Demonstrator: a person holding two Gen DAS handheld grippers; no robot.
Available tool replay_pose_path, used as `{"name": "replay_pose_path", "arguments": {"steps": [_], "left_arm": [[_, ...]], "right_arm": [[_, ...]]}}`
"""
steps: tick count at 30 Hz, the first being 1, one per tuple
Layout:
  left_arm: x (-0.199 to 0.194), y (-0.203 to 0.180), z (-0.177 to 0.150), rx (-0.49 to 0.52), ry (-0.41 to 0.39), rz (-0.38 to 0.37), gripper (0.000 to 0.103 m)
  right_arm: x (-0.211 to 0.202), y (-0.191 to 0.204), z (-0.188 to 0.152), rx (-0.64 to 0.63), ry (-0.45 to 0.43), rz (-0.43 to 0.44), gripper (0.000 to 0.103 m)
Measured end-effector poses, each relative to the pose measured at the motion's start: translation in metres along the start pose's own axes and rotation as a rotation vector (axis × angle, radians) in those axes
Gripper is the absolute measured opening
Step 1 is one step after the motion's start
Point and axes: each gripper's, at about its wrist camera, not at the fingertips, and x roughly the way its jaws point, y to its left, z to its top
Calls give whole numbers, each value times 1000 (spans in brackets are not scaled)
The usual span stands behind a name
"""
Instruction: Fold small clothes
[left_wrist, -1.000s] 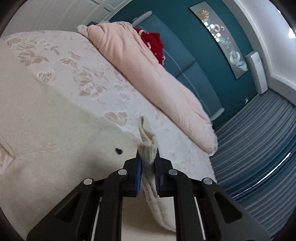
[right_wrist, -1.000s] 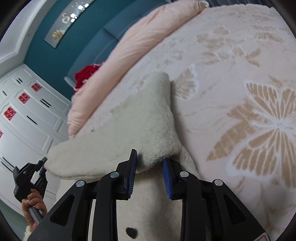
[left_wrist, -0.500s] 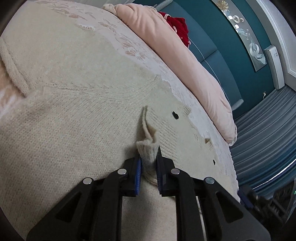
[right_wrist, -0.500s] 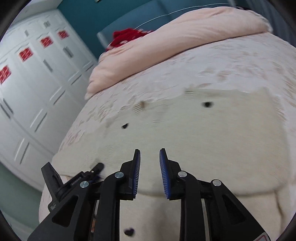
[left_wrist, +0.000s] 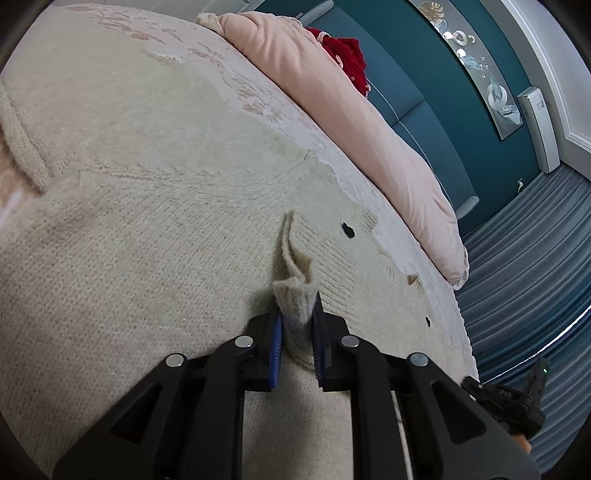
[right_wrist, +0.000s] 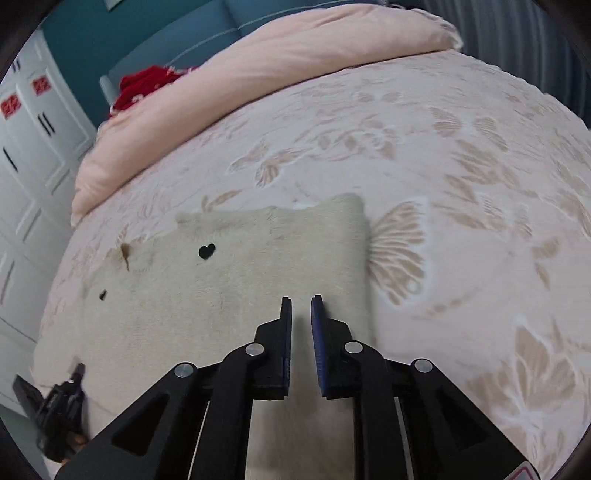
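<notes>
A cream knitted cardigan (left_wrist: 147, 240) with black heart buttons (left_wrist: 347, 229) lies spread on the bed. My left gripper (left_wrist: 297, 299) is shut on a pinched-up fold of its ribbed edge, low against the fabric. In the right wrist view the cardigan (right_wrist: 240, 295) lies flat in a folded rectangle. My right gripper (right_wrist: 301, 301) hovers above its right part, its jaws closing to a narrow gap with nothing between them. The left gripper (right_wrist: 59, 406) shows at the lower left there, and the right gripper (left_wrist: 509, 402) shows at the left view's lower right.
The bedspread (right_wrist: 461, 184) is pale with a butterfly and leaf pattern. A rolled pink duvet (right_wrist: 258, 74) lies along the far side, with a red garment (right_wrist: 144, 88) behind it against the teal headboard. White wardrobe doors (right_wrist: 29, 147) stand to the left and grey curtains (left_wrist: 535, 277) to the right.
The left gripper came down with the held fold, from hanging above the bed to resting on the cardigan. The right gripper came off the cardigan's edge and swung back above it, empty.
</notes>
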Motion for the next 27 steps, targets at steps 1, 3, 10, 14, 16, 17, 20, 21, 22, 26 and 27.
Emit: {"name": "replay_pose_path", "arguments": {"steps": [1,3,10,14,16,17,20,21,22,26,27], "left_arm": [[0,0,0,0,0,1,14],[-1,-1,1,-1,2,5,14],[-69,18,36,-195,-31,6,62],[-154,76,95,-238,-248,175,94],[-177,120,133,-298,-270,285,94],[-187,143,152,-332,-271,359,94],[-206,201,193,-420,-303,550,94],[-207,219,202,-463,-288,555,94],[-206,231,209,-496,-274,541,93],[-190,228,234,-398,-250,510,66],[-181,230,240,-382,-194,514,38]], "right_arm": [[-13,-8,-10,17,-7,36,15],[-16,-14,-39,-24,8,-20,16],[-59,28,-113,-56,-58,-14,38],[-53,68,-166,-157,-11,90,43],[-47,78,-186,-173,12,85,46],[-48,80,-189,-182,-10,71,47],[-43,80,-188,-170,9,108,62],[-42,79,-188,-169,12,116,64],[-41,80,-188,-174,16,121,67],[-37,94,-194,-246,28,97,81],[-36,97,-194,-263,31,88,83]]}}
